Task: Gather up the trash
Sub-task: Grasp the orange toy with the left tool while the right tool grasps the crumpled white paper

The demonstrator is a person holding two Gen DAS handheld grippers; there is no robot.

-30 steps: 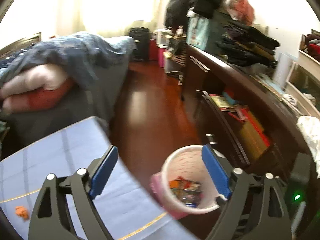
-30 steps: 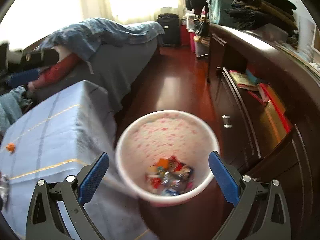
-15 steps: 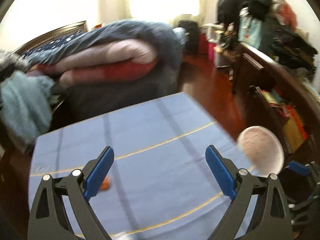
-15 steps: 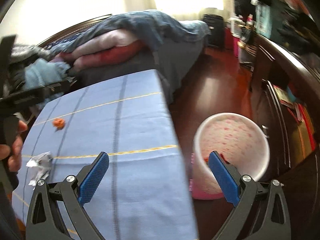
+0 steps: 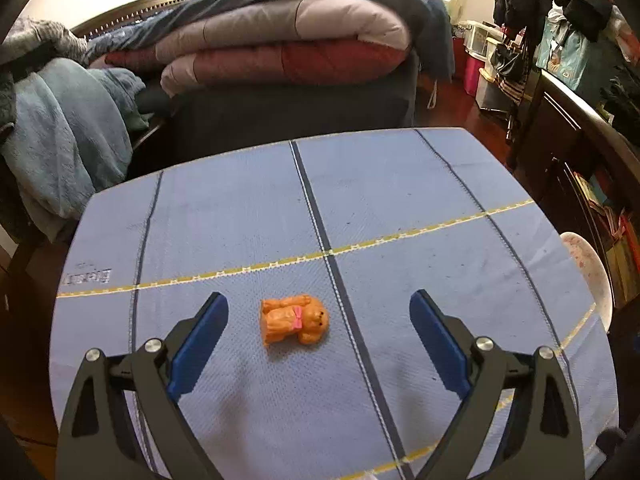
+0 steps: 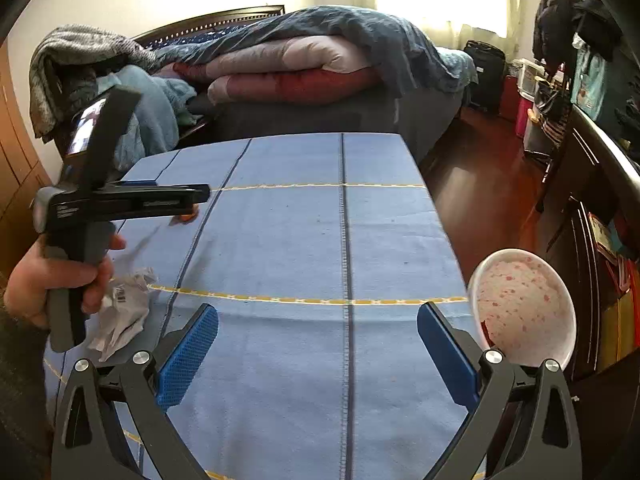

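A small orange toy dog (image 5: 294, 321) lies on the blue tablecloth (image 5: 400, 208), between and just ahead of the spread fingers of my left gripper (image 5: 318, 338), which is open and empty. In the right wrist view the left gripper (image 6: 120, 196) hovers over the table's left side, hiding most of the orange toy (image 6: 186, 218). A crumpled white paper (image 6: 122, 312) lies near the person's hand (image 6: 52, 284). My right gripper (image 6: 318, 354) is open over bare cloth. The white bin with pink specks (image 6: 522, 306) stands on the floor right of the table.
A bed with folded quilts (image 5: 288, 48) and a teal blanket (image 5: 68, 132) sits behind the table. A dark wooden cabinet (image 6: 592, 200) with books runs along the right. Red-brown floor (image 6: 480, 168) lies between table and cabinet. The bin's rim (image 5: 592, 276) shows at the table's right edge.
Both grippers swung left from above the bin to over the table. The left one now frames the orange toy; the right one faces the cloth with the bin off to its right.
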